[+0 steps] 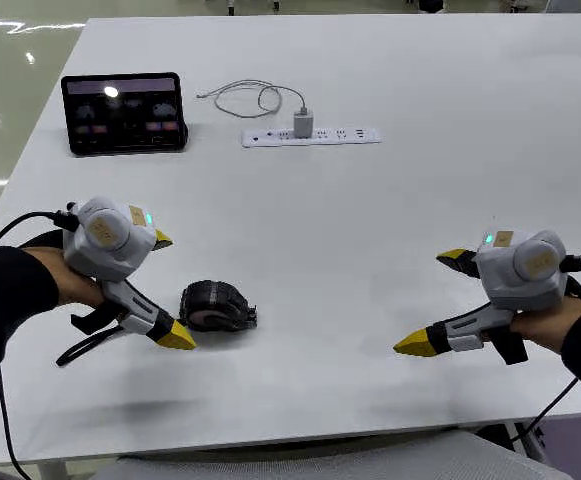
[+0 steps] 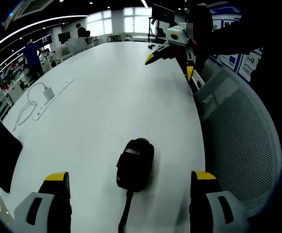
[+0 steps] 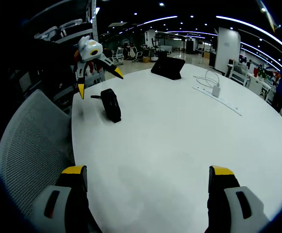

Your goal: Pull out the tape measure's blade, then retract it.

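Low on the left of the head view, the tape measure [image 1: 217, 306] lies on the white worktop [image 1: 370, 250]. It sits just beside the lower yellow tip of the left tongs [image 1: 168, 288]. The right tongs [image 1: 433, 301] are well apart from it, low on the right. Both tongs are spread wide and hold nothing. No blade is pulled out yet, so I think the job is just starting.

What could go wrong? The black case looks round and smooth. If the left tongs squeeze it off to one side, it may pop out or roll away. It also lies near the front edge of the worktop, so a bump could push it off. The blade's end must be very small, so the right tongs may miss it or lose it. If the end slips loose while the blade is out, the blade could snap back fast.

From above, the head view shows both tongs at once and the wide gap between them. A dark tablet [image 1: 124, 112] and a white power strip [image 1: 315, 136] sit at its top.

Up close, the left gripper view shows the case right between its own two jaws. A thin dark tail [image 2: 127, 213] runs from the case toward the camera. I cannot tell if it is a strap or the blade's end. A mesh chair back [image 2: 238, 126] fills that view's right side.
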`<state>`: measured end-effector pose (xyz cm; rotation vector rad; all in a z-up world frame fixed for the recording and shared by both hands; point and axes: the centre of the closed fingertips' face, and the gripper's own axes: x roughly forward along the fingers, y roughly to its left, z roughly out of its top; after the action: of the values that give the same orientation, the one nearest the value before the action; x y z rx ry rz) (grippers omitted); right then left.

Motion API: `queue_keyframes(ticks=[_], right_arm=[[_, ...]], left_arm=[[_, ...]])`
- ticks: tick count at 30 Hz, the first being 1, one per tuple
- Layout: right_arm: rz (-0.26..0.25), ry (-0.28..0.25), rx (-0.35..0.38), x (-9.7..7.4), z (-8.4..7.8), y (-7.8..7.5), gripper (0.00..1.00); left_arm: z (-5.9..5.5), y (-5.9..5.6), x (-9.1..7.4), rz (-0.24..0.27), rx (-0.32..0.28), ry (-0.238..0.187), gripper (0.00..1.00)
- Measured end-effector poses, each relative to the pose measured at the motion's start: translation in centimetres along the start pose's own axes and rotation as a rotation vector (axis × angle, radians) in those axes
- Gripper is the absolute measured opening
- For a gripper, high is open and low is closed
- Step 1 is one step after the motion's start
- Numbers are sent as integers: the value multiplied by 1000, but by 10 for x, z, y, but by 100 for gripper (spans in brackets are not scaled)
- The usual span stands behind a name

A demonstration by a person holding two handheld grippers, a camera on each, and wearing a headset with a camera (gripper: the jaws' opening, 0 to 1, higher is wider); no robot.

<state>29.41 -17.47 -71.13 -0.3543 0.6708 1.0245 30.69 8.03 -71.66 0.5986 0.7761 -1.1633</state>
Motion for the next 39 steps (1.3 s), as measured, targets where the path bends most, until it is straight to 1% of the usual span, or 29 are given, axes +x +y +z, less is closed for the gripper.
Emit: queue_keyframes(ticks=[2, 5, 6, 9, 10, 11, 12, 13, 14, 16, 18, 19, 20, 25, 28, 30, 31, 32, 33, 35, 37, 38, 39], right_arm=[[17, -1, -16, 7, 6, 3, 99], [43, -5, -43, 17, 12, 7, 98], [51, -5, -45, 20, 14, 9, 98], [115, -38, -81, 33, 23, 20, 93], [114, -44, -91, 38, 25, 21, 92], [115, -56, -101, 43, 27, 21, 93], [123, -61, -116, 48, 29, 23, 95], [130, -59, -117, 53, 30, 24, 94], [136, -53, -118, 58, 31, 25, 92], [149, -56, -128, 65, 33, 28, 90], [156, -45, -131, 74, 34, 31, 90], [159, -33, -137, 80, 33, 32, 92], [163, -29, -147, 83, 33, 33, 94], [202, -33, -165, 96, 41, 44, 90], [223, -30, -182, 103, 44, 49, 84], [234, -38, -197, 108, 48, 52, 81], [237, -38, -197, 111, 49, 53, 79], [245, -35, -195, 114, 51, 54, 78], [246, -30, -191, 116, 52, 56, 77], [252, -27, -200, 121, 56, 58, 76], [259, -24, -202, 126, 59, 61, 75], [263, -24, -205, 128, 60, 62, 74], [263, -20, -210, 131, 61, 63, 73]], left_arm=[[1, 0, 6, -19, 4, 11, 99], [2, -2, 14, -32, 29, 25, 98], [0, -3, 16, -39, 30, 38, 97], [-6, -1, 25, -43, 70, 83, 94], [-8, -2, 28, -52, 73, 104, 92], [-10, -3, 30, -60, 75, 122, 90], [-9, -4, 33, -66, 95, 124, 89], [-8, -4, 34, -64, 117, 125, 89], [-7, -6, 38, -74, 127, 128, 87], [-5, -7, 41, -81, 127, 128, 81], [-2, -10, 44, -91, 129, 125, 80], [-2, -11, 46, -95, 132, 129, 80], [-2, -12, 47, -99, 135, 135, 79], [-7, -11, 52, -111, 173, 164, 72], [-7, -10, 53, -109, 176, 165, 64], [-6, -10, 54, -114, 170, 162, 59], [-4, -10, 54, -110, 167, 157, 57], [-2, -7, 55, -92, 159, 150, 56], [-1, -7, 55, -90, 165, 146, 55], [1, -7, 55, -95, 165, 141, 52], [1, -8, 56, -97, 179, 145, 47], [0, -9, 56, -101, 181, 148, 43], [-1, -14, 55, -134, 182, 154, 35]])
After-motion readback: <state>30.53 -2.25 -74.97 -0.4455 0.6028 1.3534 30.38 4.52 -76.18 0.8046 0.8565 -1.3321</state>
